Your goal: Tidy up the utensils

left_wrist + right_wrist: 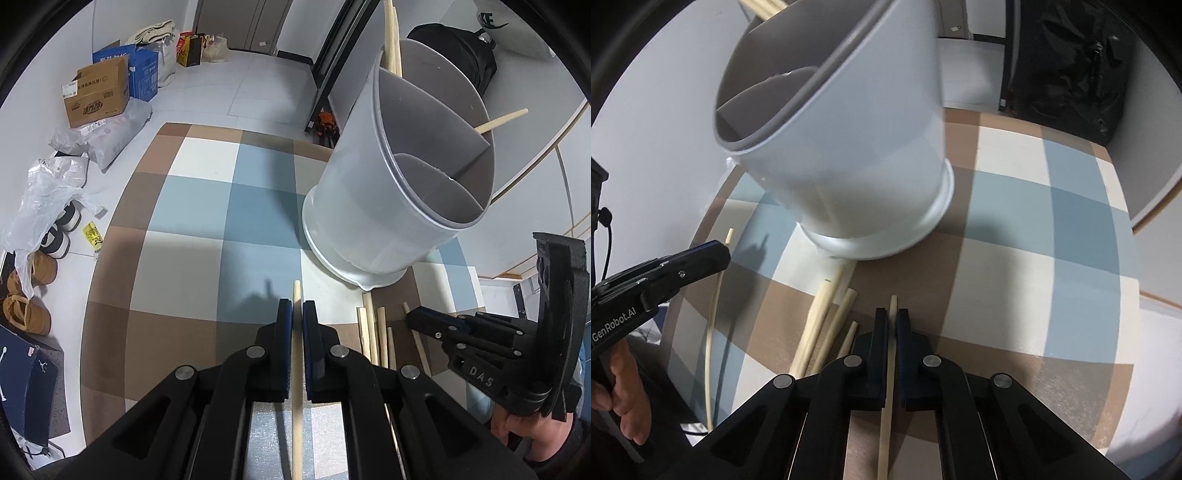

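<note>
**Kid:** Between the black fingers of the right gripper (892, 314) I see a thin stick. Is it squeezed?

**Helper:** Yes. The jaws are clamped tight on that chopstick (888, 387). Its tip pokes out past them, over the brown square of the checked tablecloth (1052, 229).

**Kid:** And the left gripper (297, 308)?

**Helper:** Same thing. It is pinched on its own chopstick (296, 387), out to the left.

**Kid:** So both have one. What step is this?

**Helper:** I think the picking up is done. Now each stick must go into the white holder (849, 155), which stands just past the loose sticks (827, 317) lying on the cloth.

**Kid:** Some sticks are already in it!

**Helper:** Yes, at the far side, behind the grey divider (436, 118). The next move needs a lift over the rim, then a tip down into the right slot.

**Kid:** How are the hands held?

**Helper:** Both point steeply down at the table. A hand (617, 387) grips the left handle, low and near.
</note>
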A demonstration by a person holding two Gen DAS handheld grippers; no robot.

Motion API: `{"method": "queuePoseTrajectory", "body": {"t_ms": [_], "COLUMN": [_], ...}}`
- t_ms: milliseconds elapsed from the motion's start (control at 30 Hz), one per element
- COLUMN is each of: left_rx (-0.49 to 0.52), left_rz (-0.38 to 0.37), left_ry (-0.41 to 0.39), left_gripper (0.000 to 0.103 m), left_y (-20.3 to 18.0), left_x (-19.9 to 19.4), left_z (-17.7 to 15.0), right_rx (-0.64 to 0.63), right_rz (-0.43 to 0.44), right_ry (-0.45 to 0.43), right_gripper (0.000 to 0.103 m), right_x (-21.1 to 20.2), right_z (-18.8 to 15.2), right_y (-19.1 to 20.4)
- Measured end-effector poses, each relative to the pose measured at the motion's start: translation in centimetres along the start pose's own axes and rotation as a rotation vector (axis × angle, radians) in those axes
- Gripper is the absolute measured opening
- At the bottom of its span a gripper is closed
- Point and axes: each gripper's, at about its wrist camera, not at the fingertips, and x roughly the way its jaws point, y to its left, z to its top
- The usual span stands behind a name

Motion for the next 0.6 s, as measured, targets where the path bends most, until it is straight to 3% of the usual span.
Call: {"method": "queuePoseTrajectory", "body": {"t_ms": [200, 400, 600], "left_rx": [0.0, 0.015, 0.012], "left_rz": [0.002, 0.0, -0.008], "left_ry": [-0.022, -0.086, -0.17], "left_gripper": [0.001, 0.001, 0.001], "left_y": [-0.2, -0.8, -1.3], "left_x": [-0.6, -2.0, -3.6], "left_z": [-0.1, 0.0, 0.0], "right_rx": [0.073, 0.109, 0.114], "right_rz": [0.015, 0.063, 0.11], "right_ry": [-0.058, -0.18, -0.307], "right_gripper": [0.003, 0.003, 0.003], "right_x": [-1.8, -5.0, -7.2], "right_z": [-0.6, -1.3, -0.4], "right_y": [-1.5, -3.2, -2.3]}}
